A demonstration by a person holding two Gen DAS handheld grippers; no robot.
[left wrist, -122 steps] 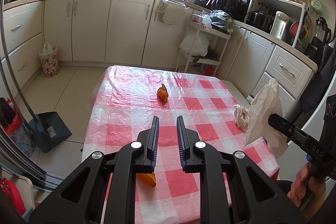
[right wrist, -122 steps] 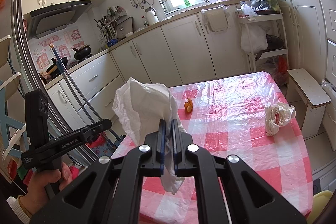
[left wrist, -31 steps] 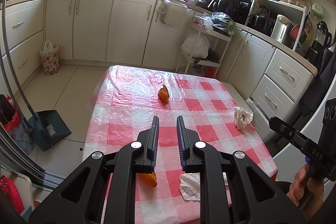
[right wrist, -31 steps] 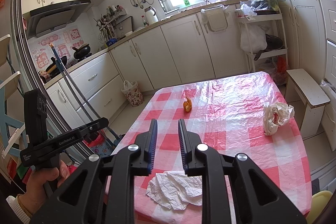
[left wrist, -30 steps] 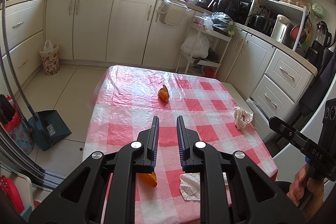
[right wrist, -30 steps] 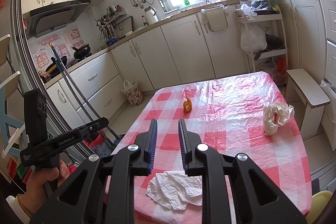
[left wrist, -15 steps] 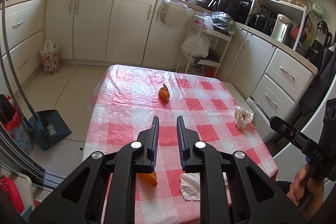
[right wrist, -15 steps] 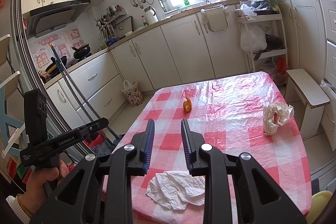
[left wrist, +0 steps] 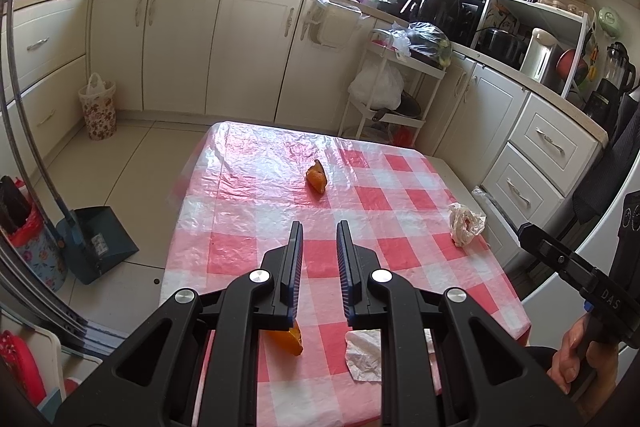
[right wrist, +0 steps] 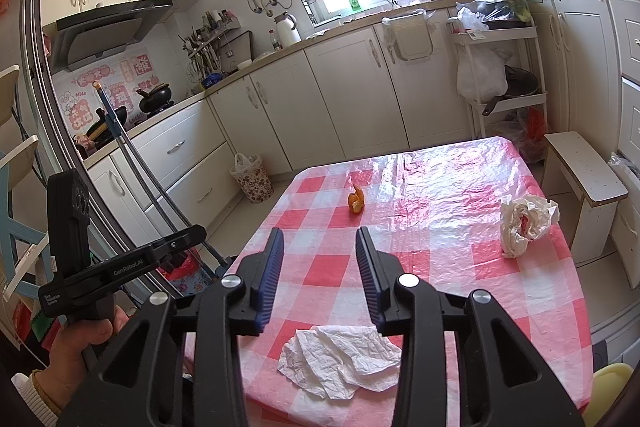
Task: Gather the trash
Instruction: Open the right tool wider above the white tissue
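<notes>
Risking a scatter: loose litter on a slick cloth

Hovering above the near edge of the tabletop [right wrist: 460, 195], both tongs held nothing. The right tongs [right wrist: 319, 241] had just been opening, with no object between them, and stood well apart; the left tongs [left wrist: 318, 235] were parted only narrowly, also around nothing. The flat crumpled tissue [right wrist: 340, 359] lay right beneath the right tongs, at the tabletop's near edge. An orange peel [left wrist: 285, 339] sat just left of that tissue, half hidden under the left tongs. A second orange peel [right wrist: 356, 202] lay beyond the tissue, toward the far side, and a wadded plastic bag [right wrist: 525, 223] lay beyond it and to the right, close to the side edge.

The glossy plastic cover looked slippery, so a shallow pinch could probably push the tissue off the near edge instead of lifting it. Thin, flat paper might also slip out of a partial grip. The bag, sitting so near the side edge, could likely be nudged onto the floor by a careless reach.
</notes>
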